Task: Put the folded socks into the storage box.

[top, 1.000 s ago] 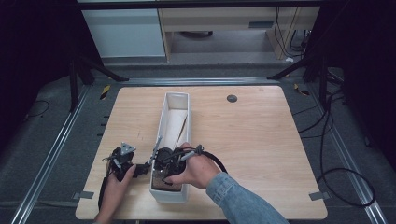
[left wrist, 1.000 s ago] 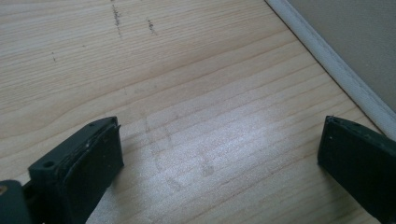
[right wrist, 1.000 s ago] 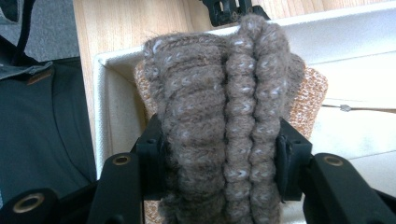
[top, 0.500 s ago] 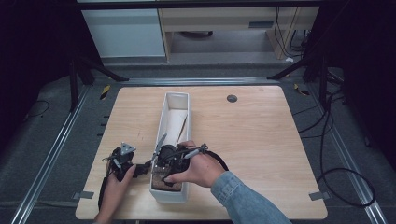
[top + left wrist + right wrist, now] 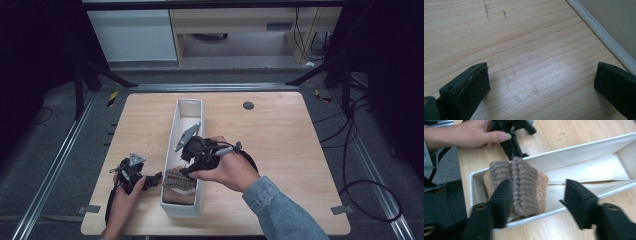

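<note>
I see pale wood table [image 5: 300, 150], rounded corners, small dark disc [image 5: 248, 105] near far edge. Grey floor [image 5: 45, 150] around, metal rails [image 5: 47, 167] each side. Black cables [image 5: 360, 170] loop at right. White cabinet [image 5: 132, 37] and open wooden shelf [image 5: 235, 25] behind. Surroundings dark.

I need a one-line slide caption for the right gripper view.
Open hand-held gripper poised above a folded brown knit sock lying at one end of a narrow white box.

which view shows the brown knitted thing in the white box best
The right gripper view: the brown ribbed knitted item sits close up at the near end of the long white box. The high view shows it small, beside the right gripper.
</note>
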Available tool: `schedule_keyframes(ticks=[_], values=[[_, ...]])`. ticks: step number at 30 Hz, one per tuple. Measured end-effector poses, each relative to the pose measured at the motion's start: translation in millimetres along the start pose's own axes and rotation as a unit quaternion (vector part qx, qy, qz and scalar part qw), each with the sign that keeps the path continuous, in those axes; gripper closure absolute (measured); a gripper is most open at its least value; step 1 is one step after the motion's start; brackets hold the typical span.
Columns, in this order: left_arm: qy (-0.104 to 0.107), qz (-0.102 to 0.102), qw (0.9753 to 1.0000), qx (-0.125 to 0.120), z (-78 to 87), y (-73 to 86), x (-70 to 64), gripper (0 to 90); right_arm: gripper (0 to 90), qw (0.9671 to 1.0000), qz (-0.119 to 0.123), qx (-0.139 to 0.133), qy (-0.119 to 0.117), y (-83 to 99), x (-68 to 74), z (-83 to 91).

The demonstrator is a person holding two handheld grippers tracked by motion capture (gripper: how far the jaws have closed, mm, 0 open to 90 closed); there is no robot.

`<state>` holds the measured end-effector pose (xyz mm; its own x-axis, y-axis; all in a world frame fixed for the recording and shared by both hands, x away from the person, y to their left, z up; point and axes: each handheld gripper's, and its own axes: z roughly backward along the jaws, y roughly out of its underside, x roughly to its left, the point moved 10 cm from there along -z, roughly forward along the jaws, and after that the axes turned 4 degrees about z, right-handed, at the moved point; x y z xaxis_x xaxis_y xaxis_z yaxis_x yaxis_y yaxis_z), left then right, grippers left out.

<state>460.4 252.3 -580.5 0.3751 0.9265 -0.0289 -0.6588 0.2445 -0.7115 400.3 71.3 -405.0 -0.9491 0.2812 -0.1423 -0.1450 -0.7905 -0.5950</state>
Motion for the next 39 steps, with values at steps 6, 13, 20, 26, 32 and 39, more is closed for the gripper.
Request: schedule_keyframes(ticks=[6,13,20,26,32,39], values=[[0.0,0.0,1.0,-0.001,-0.1,-0.1,0.0,0.0,65.5,0.9998,-0.006,-0.017,0.004,-2.9,-10.1,5.2],[0.0,0.0,1.0,-0.001,-0.1,-0.1,0.0,0.0,81.0,0.9998,-0.012,-0.006,-0.011,-0.7,-6.7,-6.2],[0.0,0.0,1.0,-0.001,-0.1,-0.1,0.0,0.0,83.7,0.9995,-0.012,0.006,-0.029,1.3,0.2,-21.2],[0.0,0.0,1.0,-0.001,-0.1,-0.1,0.0,0.0,85.3,0.9992,-0.015,0.012,-0.035,2.6,2.3,-34.7],[0.0,0.0,1.0,-0.001,-0.1,-0.1,0.0,0.0,87.7,0.9986,-0.011,0.021,-0.047,7.3,8.6,-42.9],[0.0,0.001,1.0,-0.001,-0.2,-0.2,0.0,0.0,90.0,0.9982,-0.005,0.024,-0.055,10.2,14.9,-42.3]])
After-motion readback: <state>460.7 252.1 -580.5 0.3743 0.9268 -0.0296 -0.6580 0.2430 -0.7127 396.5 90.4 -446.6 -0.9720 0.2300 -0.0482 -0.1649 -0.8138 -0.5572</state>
